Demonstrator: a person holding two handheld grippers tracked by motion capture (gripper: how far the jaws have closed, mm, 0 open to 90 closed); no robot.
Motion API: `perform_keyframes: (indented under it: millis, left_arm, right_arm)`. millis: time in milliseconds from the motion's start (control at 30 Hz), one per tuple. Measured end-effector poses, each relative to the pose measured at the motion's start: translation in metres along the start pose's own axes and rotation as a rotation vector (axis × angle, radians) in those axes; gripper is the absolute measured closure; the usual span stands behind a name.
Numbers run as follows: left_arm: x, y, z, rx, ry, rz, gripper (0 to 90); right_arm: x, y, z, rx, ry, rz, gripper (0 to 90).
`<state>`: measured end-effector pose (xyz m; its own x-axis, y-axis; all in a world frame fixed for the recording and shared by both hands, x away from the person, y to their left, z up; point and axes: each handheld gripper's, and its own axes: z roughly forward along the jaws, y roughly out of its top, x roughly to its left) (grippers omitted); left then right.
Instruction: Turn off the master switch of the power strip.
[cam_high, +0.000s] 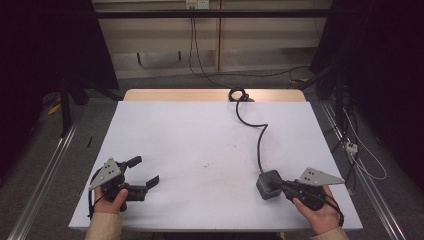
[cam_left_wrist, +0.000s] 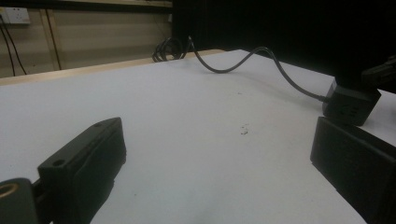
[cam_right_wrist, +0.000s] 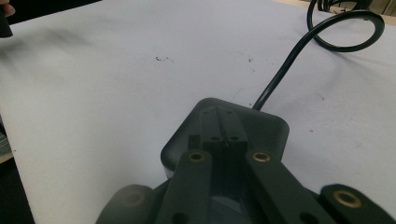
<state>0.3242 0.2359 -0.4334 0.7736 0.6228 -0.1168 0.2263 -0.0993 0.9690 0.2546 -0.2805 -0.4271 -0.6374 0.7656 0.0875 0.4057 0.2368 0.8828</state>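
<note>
Surface: white table (cam_high: 200, 145), wood edge at far side; dim room beyond, pale wall with outlets, dark curtains either side.

Near left: left gripper (cam_high: 142, 172), jaws wide, nothing between.

Near right: right gripper (cam_high: 279, 185), jaws narrow, tips together over the adapter (cam_high: 268, 184); whether they pinch it, cannot tell.

Adapter: dark rounded block, probably dense, rigid, smooth; best held across its flat sides.

Farther: cord (cam_high: 257, 140), stiff-looking, snaking to a coil (cam_high: 238, 94) at the far edge.

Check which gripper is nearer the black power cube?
Right. The right gripper has its closed jaws over the power cube; the left gripper sits open, far across the table.
</note>
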Motion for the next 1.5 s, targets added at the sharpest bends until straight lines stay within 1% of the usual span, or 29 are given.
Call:
perform_keyframes:
  millis: [67,200,300,367,467,767,1500]
  left_arm:
    - [0.0003,0.0000,0.0000,0.000,0.001,-0.001,2.9]
    - [0.0001,0.0002,0.0000,0.001,0.000,0.002,3.0]
    - [0.0004,-0.0003,0.0009,0.000,0.002,-0.003,3.0]
    - [0.0000,-0.0002,0.0011,0.000,0.003,-0.004,3.0]
    - [-0.0004,0.0004,0.0012,0.000,0.001,0.006,2.9]
    - [0.0003,0.0000,-0.0003,-0.003,0.004,0.000,3.0]
    - [-0.0006,-0.0002,0.0006,0.001,0.001,0.003,3.0]
  right_arm:
    - [-0.0001,0.0001,0.0000,0.000,0.001,0.003,90.0]
    - [-0.0005,0.0008,-0.0019,0.008,-0.011,-0.009,90.0]
    - [-0.0010,-0.0006,-0.0025,0.000,-0.014,-0.008,90.0]
    - [-0.0013,-0.0007,-0.0025,0.000,-0.013,-0.008,90.0]
    - [-0.0009,-0.0007,-0.0026,0.001,-0.015,-0.012,90.0]
    - [-0.0018,-0.0021,-0.0026,-0.008,-0.009,-0.003,90.0]
    - [-0.0017,-0.0021,-0.0026,-0.007,-0.008,-0.012,90.0]
